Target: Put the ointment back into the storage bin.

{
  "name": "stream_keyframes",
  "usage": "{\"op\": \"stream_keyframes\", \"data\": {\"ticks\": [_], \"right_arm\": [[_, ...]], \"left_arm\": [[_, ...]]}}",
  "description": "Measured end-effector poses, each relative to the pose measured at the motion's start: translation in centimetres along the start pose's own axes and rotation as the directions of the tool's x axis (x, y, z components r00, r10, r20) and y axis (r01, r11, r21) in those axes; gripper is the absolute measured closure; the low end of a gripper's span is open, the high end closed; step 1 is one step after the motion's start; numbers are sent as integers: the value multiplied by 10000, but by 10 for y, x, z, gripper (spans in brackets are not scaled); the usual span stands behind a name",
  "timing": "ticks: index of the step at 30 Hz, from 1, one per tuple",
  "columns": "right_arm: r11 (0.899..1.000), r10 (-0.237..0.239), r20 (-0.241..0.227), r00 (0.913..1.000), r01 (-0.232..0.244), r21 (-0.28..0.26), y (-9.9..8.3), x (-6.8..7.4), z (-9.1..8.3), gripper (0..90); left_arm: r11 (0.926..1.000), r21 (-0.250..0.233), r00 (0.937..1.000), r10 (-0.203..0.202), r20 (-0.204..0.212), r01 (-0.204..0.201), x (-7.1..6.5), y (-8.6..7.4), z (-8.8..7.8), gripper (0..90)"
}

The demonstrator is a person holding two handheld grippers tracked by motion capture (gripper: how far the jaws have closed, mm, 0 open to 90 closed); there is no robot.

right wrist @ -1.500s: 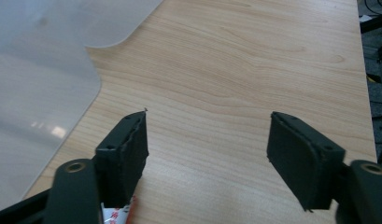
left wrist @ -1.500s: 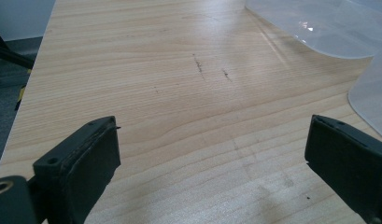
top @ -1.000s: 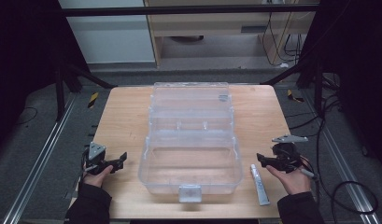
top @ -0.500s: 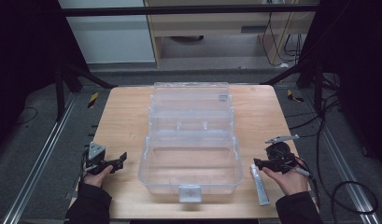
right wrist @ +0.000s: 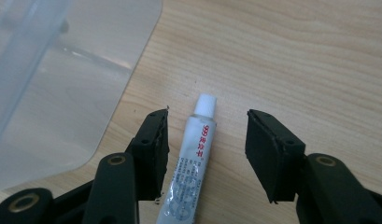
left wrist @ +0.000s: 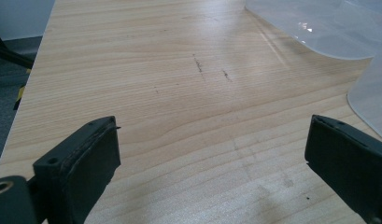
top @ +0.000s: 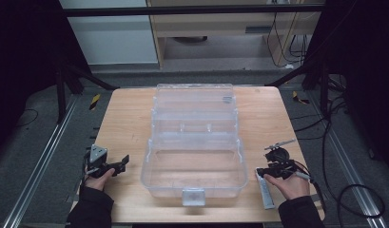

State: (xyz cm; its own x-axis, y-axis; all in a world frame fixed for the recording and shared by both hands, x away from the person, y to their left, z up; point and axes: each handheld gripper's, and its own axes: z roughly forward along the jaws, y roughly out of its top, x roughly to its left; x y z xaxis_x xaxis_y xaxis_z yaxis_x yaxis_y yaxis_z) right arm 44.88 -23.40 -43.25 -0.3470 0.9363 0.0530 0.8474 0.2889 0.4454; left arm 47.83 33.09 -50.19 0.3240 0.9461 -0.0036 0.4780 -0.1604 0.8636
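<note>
Now, glue tube (right wrist: 192, 164) between right gripper (right wrist: 207, 149) closing jaws, untouched

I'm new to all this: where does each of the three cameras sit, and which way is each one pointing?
High view: fixed above the person's side, looking forward and down on the wooden table and clear plastic box; both forearms, the left gripper and right gripper show.
Left gripper view: rides that gripper, facing along its wide-open jaws over bare wood; a box edge shows.
Right gripper view: rides that gripper, looking down at a white tube between jaws that have just been closing, not yet pressing.
Shared: high and right gripper views both show the tube.
</note>
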Motion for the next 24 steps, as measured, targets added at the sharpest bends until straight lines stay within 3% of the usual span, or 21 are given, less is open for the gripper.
{"op": "stream_keyframes", "data": {"ticks": [13, 24], "right_arm": [[9954, -190, 191, 9996, 171, 940, 0, 5, 12, 554], [9898, -246, 244, 9994, 209, 1407, 0, 8, 21, 581]], "left_arm": [[10000, 2, 10000, 15, 9, -15, 0, 0, 0, 27], [10000, 0, 10000, -3, 13, 3, 0, 0, 0, 27]]}}
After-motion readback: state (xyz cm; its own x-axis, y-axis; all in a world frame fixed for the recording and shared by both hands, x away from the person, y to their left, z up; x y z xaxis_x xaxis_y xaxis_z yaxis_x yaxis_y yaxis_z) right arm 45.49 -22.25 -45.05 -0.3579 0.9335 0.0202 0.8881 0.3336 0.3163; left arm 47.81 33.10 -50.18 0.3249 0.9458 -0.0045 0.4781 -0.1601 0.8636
